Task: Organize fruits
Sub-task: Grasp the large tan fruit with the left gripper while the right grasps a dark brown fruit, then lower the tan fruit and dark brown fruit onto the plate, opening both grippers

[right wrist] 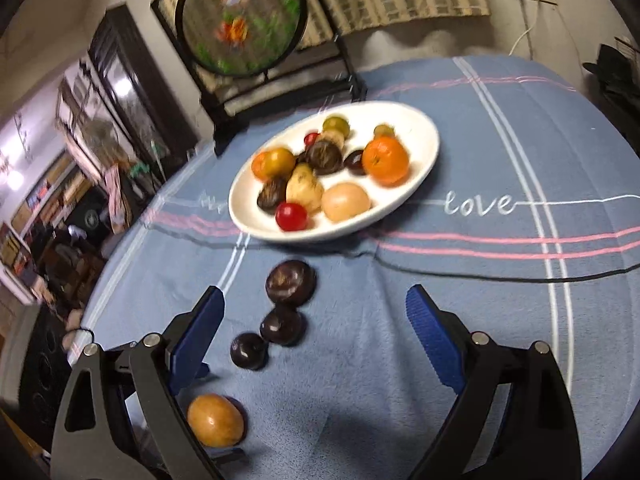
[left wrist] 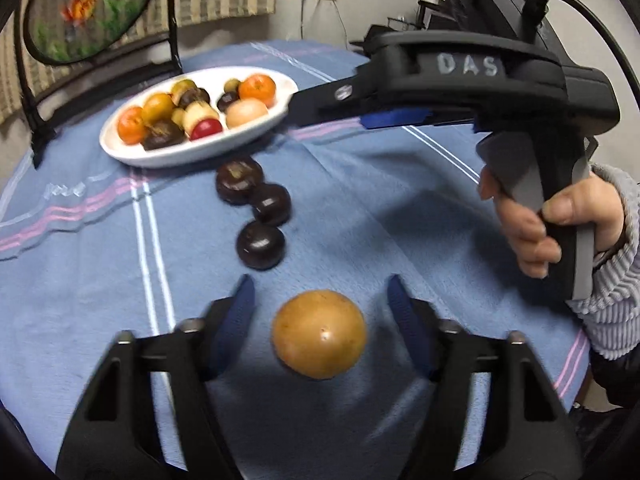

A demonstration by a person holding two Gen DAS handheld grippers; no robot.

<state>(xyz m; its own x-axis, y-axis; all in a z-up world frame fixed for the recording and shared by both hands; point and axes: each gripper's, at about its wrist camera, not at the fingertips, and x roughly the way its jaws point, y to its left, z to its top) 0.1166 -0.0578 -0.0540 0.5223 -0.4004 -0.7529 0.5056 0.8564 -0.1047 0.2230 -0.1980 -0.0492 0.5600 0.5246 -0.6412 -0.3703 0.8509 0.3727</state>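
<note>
My left gripper (left wrist: 320, 292) is open, with the tan round fruit (left wrist: 319, 334) between the blue pads (left wrist: 240, 304) but not touching either. My right gripper (right wrist: 314, 316) is spread wide with nothing in it, above the blue tablecloth (right wrist: 460, 300). Three dark fruits (left wrist: 256, 208) lie in a line at 12 o'clock from the tan one, heading toward the white plate (left wrist: 132, 152) of mixed fruit at 11 o'clock. In the left view, my right hand (left wrist: 532, 224) grips its handle at 3 o'clock.
</note>
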